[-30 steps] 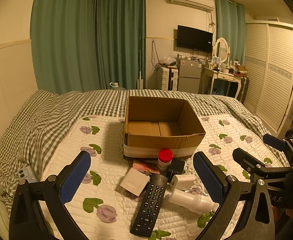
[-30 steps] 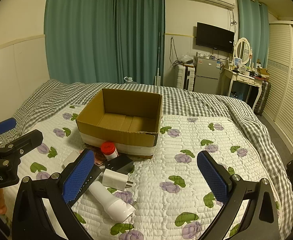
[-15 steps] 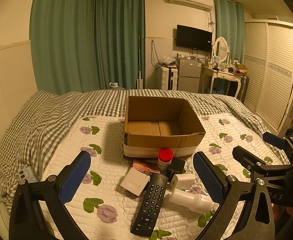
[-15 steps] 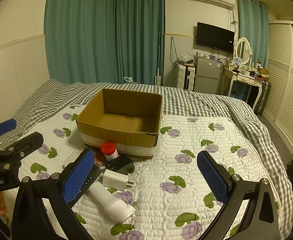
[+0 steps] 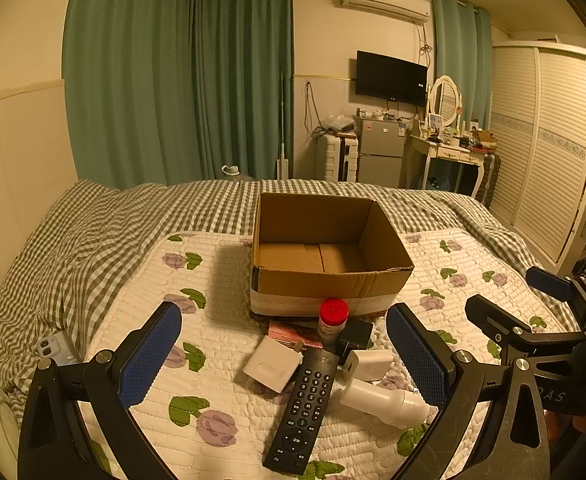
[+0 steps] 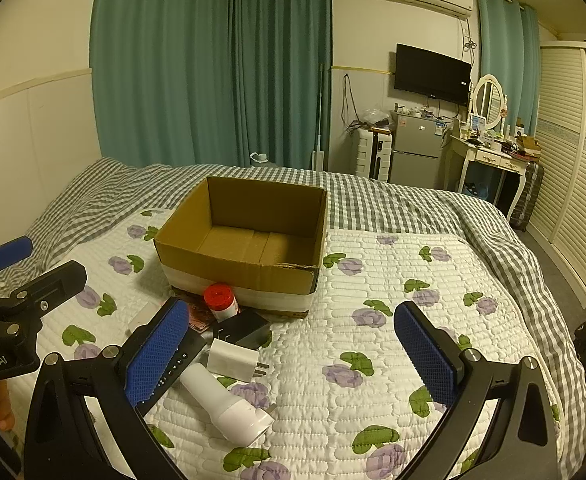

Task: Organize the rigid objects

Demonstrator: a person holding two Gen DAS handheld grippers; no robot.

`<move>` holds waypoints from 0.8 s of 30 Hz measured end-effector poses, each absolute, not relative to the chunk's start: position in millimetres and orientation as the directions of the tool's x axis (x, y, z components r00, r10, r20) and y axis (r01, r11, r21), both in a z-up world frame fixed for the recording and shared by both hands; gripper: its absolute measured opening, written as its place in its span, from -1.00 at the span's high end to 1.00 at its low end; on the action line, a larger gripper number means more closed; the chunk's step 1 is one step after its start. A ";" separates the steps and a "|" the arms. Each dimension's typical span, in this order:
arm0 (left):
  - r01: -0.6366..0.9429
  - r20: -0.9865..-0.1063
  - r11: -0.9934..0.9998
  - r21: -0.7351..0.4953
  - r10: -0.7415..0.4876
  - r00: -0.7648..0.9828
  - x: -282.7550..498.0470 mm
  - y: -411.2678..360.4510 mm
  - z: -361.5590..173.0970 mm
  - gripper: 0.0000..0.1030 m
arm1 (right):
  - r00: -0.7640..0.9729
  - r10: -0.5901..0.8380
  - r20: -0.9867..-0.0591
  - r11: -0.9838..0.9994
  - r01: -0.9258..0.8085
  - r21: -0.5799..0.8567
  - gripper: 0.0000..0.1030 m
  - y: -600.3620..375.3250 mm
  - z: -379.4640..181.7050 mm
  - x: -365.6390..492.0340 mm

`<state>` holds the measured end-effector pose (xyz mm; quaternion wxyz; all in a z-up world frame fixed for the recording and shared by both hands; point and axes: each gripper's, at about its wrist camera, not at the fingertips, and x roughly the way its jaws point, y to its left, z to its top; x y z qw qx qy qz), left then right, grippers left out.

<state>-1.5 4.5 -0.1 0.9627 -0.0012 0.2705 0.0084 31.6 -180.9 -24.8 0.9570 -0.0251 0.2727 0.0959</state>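
Observation:
An open brown cardboard box [image 5: 325, 280] [image 6: 237, 268] sits on the quilted bed with nothing inside. In front of it lie a red-capped bottle [image 5: 333, 320] [image 6: 221, 300], a black remote [image 5: 305, 404], a black adapter [image 6: 243, 328], a white plug charger [image 6: 233, 360] [image 5: 371, 364], a white cylindrical plug device [image 6: 225, 404] [image 5: 385, 400], a flat white square box [image 5: 273, 368] and a pink packet [image 5: 293, 330]. My left gripper [image 5: 283, 354] is open above the pile. My right gripper [image 6: 289, 352] is open, over the quilt right of the pile. Each gripper shows at the edge of the other's view.
A checked blanket [image 5: 93, 240] covers the far and left part of the bed. A white phone-like item [image 5: 53, 350] lies at the bed's left edge. Beyond the bed stand green curtains [image 5: 181, 80], a small fridge [image 5: 381, 156], a dressing table [image 5: 449, 152] and a louvred wardrobe [image 5: 549, 140].

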 end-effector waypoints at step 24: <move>0.025 -0.752 0.999 0.044 0.017 0.659 31.5 -4.7 -111.8 -0.96 | 0.775 0.152 -0.613 0.980 -0.197 -0.006 -1.00 -182.1 -66.5 54.5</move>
